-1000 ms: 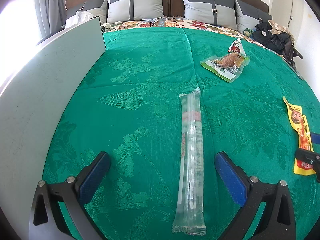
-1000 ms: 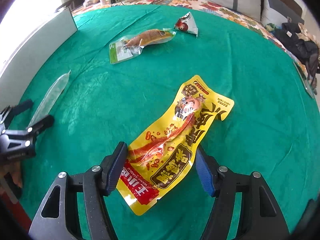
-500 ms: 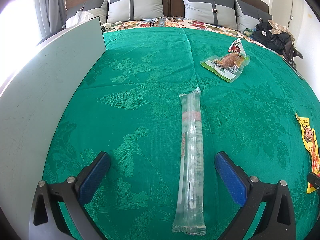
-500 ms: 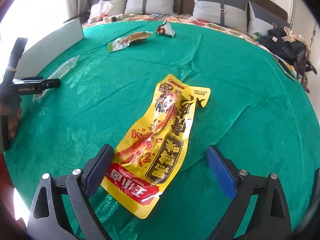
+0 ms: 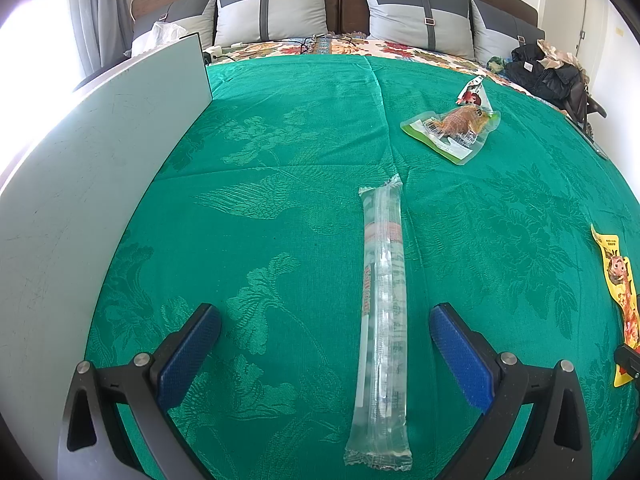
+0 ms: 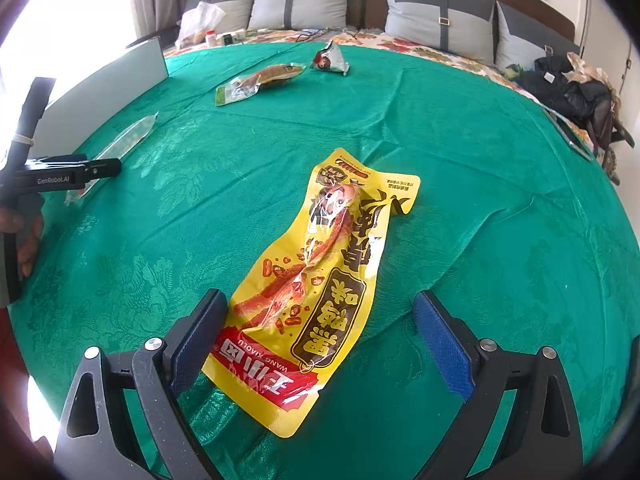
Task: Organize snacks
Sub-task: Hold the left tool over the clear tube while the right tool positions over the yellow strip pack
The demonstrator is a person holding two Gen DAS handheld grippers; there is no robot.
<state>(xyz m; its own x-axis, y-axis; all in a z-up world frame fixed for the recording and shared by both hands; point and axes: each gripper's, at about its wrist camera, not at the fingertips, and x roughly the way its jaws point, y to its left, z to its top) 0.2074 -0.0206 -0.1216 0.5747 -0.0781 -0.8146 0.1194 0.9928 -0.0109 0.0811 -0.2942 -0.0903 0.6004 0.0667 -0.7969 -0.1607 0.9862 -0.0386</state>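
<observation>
Green patterned bedspread (image 5: 280, 152) before grey pillows (image 5: 276, 10). Left gripper (image 5: 324, 344), jaws wide apart, straddles a clear tube packet (image 5: 382, 312) lying flat without touching it. Right gripper (image 6: 320, 328), equally spread, frames a yellow snack pouch (image 6: 320, 280); its left pad sits just beside the pouch edge.

- Green damask bedcover (image 6: 460, 152): tone-on-tone leaf pattern.
- Yellow foil snack pouch (image 6: 320, 280), at six o'clock: red band, black lettering.
- Grey two-tone pillows (image 5: 272, 8), at twelve o'clock.
</observation>
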